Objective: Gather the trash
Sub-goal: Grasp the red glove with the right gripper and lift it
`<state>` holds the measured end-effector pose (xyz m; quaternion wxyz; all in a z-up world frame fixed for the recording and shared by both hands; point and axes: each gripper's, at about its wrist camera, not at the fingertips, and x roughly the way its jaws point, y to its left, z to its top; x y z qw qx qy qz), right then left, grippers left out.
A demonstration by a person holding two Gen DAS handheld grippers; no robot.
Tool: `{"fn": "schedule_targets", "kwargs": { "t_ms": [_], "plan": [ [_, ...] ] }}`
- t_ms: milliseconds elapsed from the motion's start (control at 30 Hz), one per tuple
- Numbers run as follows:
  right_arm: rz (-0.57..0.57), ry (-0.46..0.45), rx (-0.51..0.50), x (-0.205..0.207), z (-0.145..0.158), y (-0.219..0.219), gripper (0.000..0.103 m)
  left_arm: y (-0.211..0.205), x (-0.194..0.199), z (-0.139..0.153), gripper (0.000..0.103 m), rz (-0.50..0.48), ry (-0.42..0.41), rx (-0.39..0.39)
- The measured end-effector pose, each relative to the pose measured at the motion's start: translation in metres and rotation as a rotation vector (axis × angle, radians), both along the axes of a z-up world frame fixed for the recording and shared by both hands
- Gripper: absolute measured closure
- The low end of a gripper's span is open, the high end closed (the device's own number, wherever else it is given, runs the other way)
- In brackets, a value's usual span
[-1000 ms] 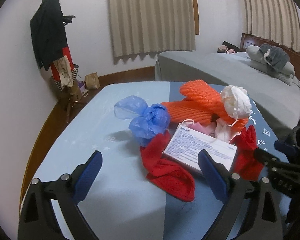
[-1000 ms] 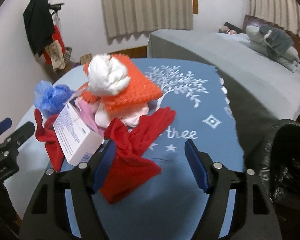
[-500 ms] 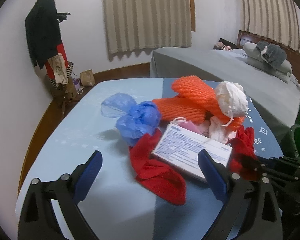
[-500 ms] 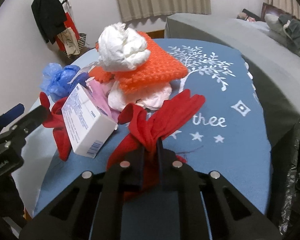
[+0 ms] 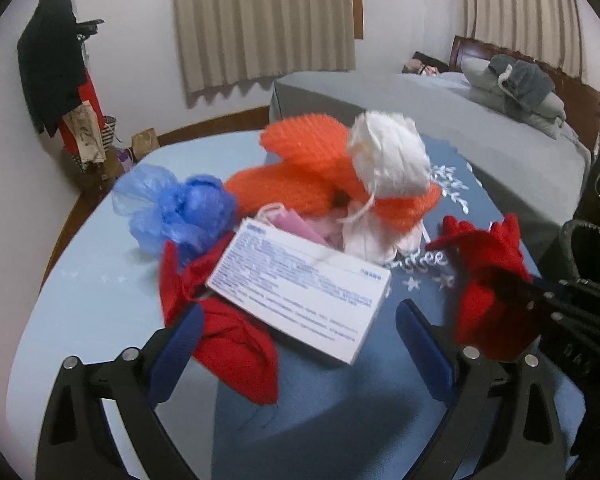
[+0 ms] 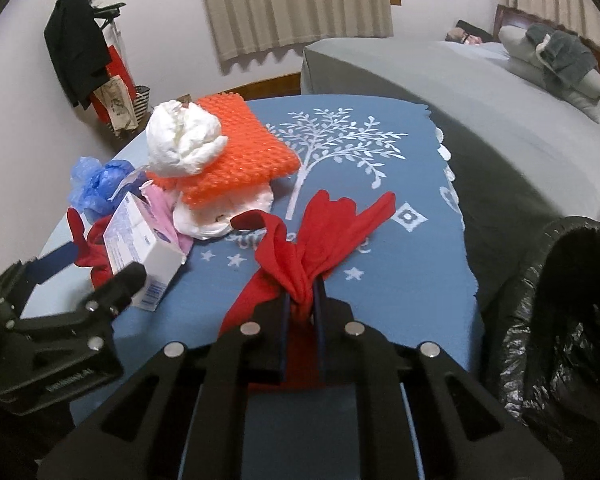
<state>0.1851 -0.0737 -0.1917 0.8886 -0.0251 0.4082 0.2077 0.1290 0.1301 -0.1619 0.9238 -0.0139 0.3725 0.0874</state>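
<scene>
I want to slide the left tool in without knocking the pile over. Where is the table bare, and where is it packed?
Bare cloth lies left of the blue plastic bag and the near red cloth, out to the table's left edge. The tree print, right of the orange foam net, is also free. The white box sits amid the crowded middle.

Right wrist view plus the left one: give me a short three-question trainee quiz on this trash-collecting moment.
1. True or false: the right gripper has its jaws shut on the red cloth.
2. What rests on top of the orange foam netting? A) white crumpled wad B) blue plastic bag C) white printed box
3. In the right wrist view, on which side of the table does the black-lined bin stand?

Key: 1 true; 2 A; 3 the right side, past the blue tablecloth.
</scene>
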Motion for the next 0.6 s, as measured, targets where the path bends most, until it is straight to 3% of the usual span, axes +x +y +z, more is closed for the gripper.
{"fn": "schedule_targets", "kwargs": {
  "t_ms": [433, 600],
  "plan": [
    [0.006, 0.006, 0.002, 0.000, -0.001, 0.008, 0.093, 0.040, -0.012, -0.008, 0.008, 0.099, 0.056, 0.000],
    [0.012, 0.008, 0.001, -0.001, 0.000, 0.011, 0.093, 0.059, -0.026, -0.005, 0.008, 0.182, 0.053, 0.040]
  ]
}}
